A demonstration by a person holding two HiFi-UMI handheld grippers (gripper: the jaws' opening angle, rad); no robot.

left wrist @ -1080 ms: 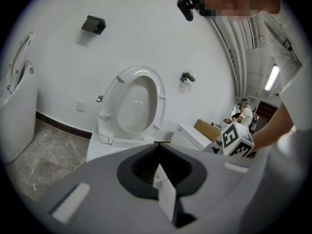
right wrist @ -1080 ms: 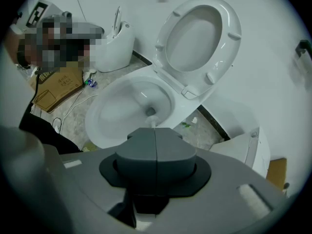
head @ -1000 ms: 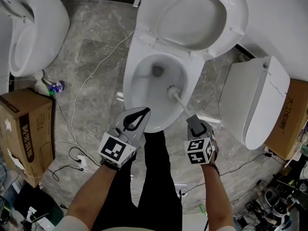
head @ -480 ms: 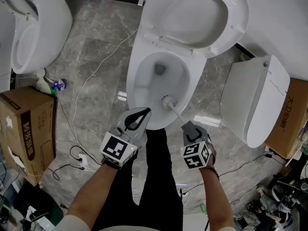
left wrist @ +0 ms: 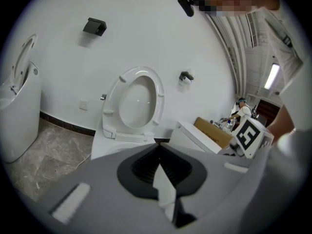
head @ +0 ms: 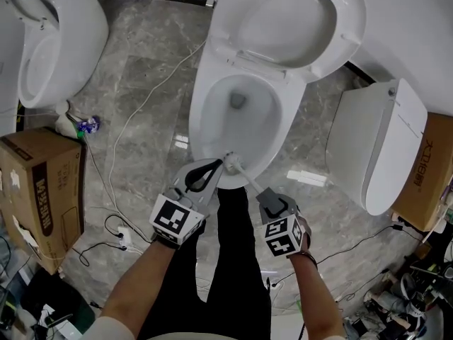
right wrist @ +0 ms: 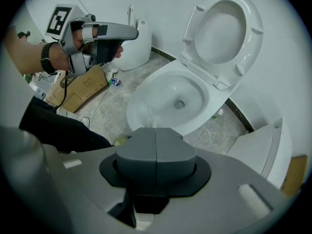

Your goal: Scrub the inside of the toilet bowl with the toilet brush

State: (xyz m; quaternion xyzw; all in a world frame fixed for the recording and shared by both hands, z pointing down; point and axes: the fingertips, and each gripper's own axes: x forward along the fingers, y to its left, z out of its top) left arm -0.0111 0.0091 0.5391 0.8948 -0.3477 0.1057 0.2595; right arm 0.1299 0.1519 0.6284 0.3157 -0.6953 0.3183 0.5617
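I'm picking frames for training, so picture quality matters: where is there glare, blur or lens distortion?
Head view: sharp, with bright glare patches on the marble floor. Left gripper view: strong fisheye bend, dark corners, the left gripper up close looks soft. Right gripper view: the same bend; the toilet bowl is crisp, the right gripper soft.

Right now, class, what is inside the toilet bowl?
The toilet brush head sits by the near wall of the toilet bowl, and the drain opening shows at the bottom. The left gripper covers part of the near rim, and any water cannot be made out.
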